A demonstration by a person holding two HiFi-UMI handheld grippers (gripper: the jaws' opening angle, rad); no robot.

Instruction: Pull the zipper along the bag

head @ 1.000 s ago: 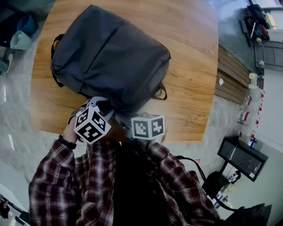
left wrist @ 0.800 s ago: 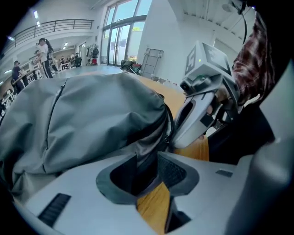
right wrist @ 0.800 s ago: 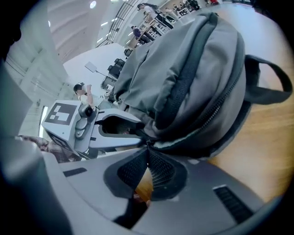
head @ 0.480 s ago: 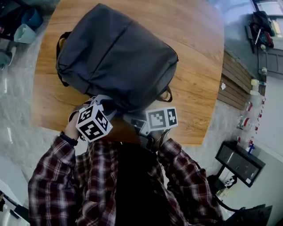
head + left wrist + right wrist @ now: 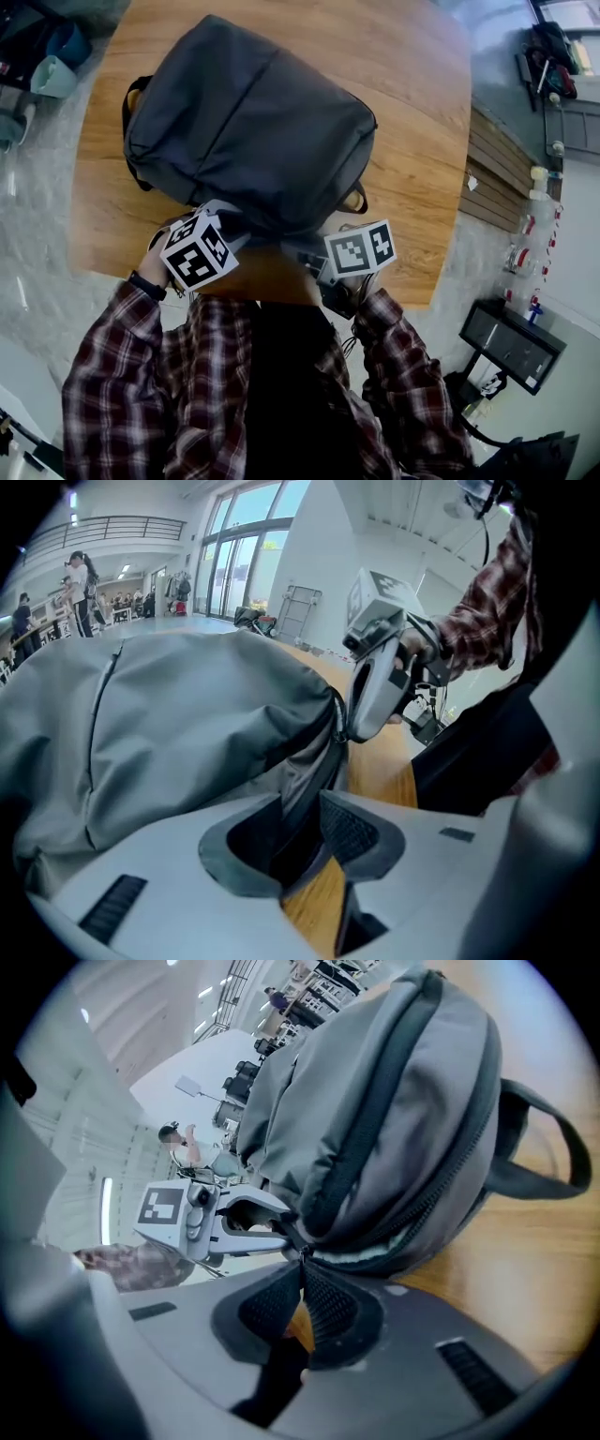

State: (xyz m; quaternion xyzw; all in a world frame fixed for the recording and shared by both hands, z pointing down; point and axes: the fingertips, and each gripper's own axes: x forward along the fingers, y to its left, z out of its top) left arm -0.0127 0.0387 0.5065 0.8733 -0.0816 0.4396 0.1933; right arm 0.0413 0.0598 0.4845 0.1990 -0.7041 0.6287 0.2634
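Right tool pinches zipper pull; track runs onward toward carry handle, along desk near edge. Left tool, just closing, clamps backpack fabric.

A wooden table on grey floor — black box nearby.

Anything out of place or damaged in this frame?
Nothing stands out. The grey backpack lies on the wooden table, its zipper partly open beside the right gripper, which is shut on the zipper pull.
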